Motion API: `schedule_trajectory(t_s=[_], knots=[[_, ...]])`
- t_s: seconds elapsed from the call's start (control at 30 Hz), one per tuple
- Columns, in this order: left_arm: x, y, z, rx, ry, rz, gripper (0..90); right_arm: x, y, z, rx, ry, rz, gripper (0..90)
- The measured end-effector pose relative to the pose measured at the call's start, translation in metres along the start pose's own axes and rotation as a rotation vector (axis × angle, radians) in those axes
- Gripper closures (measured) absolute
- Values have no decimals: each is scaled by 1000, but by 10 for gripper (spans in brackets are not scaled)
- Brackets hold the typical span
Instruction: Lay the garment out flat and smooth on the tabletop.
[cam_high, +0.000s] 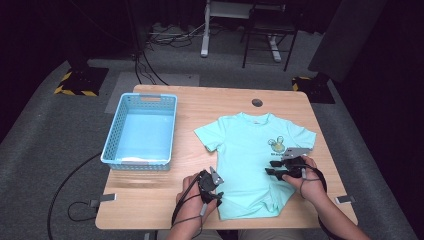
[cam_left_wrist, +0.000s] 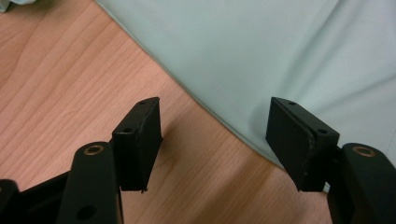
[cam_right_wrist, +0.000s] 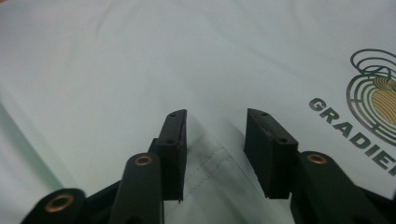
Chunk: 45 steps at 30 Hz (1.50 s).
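Observation:
A mint-green T-shirt (cam_high: 247, 145) lies flat on the wooden table (cam_high: 150, 200), collar away from me, with a printed logo (cam_high: 277, 146) on its chest. My left gripper (cam_high: 219, 196) is low at the shirt's lower left side, held by a hand. In the left gripper view the left gripper (cam_left_wrist: 217, 107) is open; one jaw stands over bare wood, the other over the shirt (cam_left_wrist: 261, 51), and the shirt's edge runs between them. My right gripper (cam_high: 271, 169) rests over the shirt's right half below the logo. The right gripper (cam_right_wrist: 215, 114) has a stitched fold of cloth (cam_right_wrist: 210, 163) between its jaws, with gaps beside both pads.
A light blue plastic basket (cam_high: 113, 150) stands at the table's left. A dark round grommet (cam_high: 257, 102) sits near the far edge. Beyond the table are a chair, cables and stand bases on grey carpet.

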<state>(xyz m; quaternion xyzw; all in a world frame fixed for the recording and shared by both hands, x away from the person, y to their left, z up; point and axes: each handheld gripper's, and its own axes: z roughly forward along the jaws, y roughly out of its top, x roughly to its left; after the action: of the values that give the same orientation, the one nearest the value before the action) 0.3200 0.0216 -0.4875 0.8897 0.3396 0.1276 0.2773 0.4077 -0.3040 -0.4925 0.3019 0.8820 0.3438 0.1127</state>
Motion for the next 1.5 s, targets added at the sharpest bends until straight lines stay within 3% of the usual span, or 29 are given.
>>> schedule_trajectory(t_s=[0.13, 0.2, 0.4, 0.6, 0.8, 1.03, 1.1, 1.17, 1.23, 1.3, 1.4, 1.5], knots=[[4, -1, -5, 5, 17, -8, 375, 3, 1, -3, 18, 2, -29, 813], [6, 0, -8, -19, 20, -18, 375, 5, 2, -5, 21, -5, -44, 847], [10, 3, -12, -114, 19, -58, 349, 7, 4, -20, -14, -11, -42, 855], [12, 11, -7, -162, 3, -61, 347, 13, -5, -56, -53, -39, -47, 855], [8, 23, 0, -206, -7, -47, 340, 19, -33, -95, -88, -74, -13, 855], [3, 34, 9, -193, -46, -16, 339, 40, -74, -141, -100, -105, 24, 853], [1, 36, 10, -186, -51, -9, 339, 46, -87, -152, -69, -106, 46, 838], [0, 37, 11, -176, -59, -2, 339, 49, -98, -162, -46, -116, 82, 752], [-1, 36, 12, -158, -67, 5, 338, 47, -107, -171, -72, -176, 128, 595], [-3, 35, 12, -150, -68, 6, 338, 39, -110, -174, -108, -242, 162, 569], [-5, 33, 12, -145, -68, 0, 331, 29, -105, -164, -137, -253, 172, 522], [-8, 25, 9, -154, -64, -5, 330, 21, -97, -143, -133, -214, 158, 495]])
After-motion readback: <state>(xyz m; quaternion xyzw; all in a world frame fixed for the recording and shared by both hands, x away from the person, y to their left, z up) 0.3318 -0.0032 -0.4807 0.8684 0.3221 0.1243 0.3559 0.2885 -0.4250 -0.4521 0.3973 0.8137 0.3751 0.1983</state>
